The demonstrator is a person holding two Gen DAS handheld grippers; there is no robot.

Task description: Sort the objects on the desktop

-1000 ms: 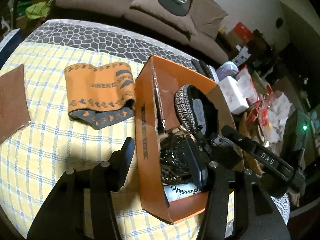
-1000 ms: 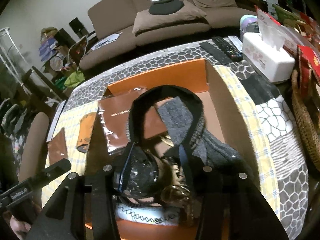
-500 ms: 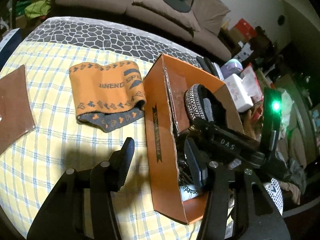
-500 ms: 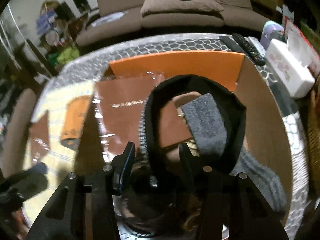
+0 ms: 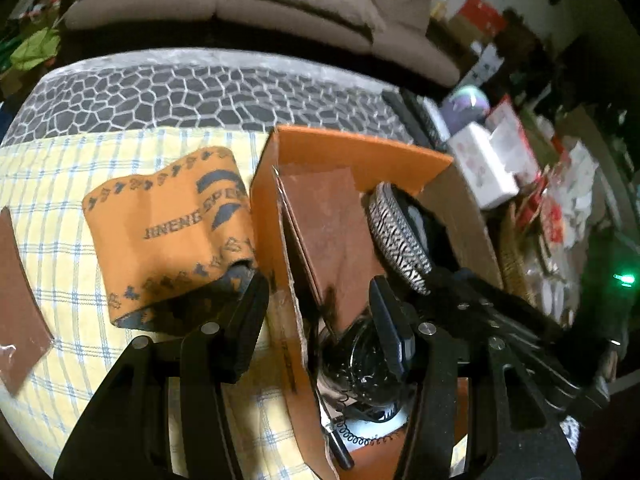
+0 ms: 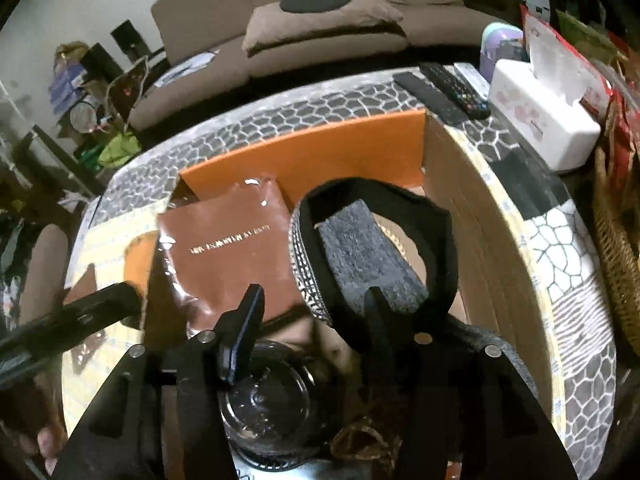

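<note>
An orange cardboard box stands on the yellow checked cloth. My left gripper is open and straddles the box's left wall, one finger outside by the orange knit cloth, the other inside. In the box lie a glossy brown pouch, a black band with a patterned edge, a grey cloth and a round clear container. My right gripper hangs over the box with its jaws opening. The band's patterned edge sits between them, and the pads do not press on it.
A second brown pouch lies at the table's left edge. Remotes, a white tissue box and a wicker basket crowd the right side. A brown sofa stands behind the table.
My left gripper has slid forward along the box's left wall, closer to the orange cloth. The right gripper's jaws have widened and it has dipped a little into the box.
</note>
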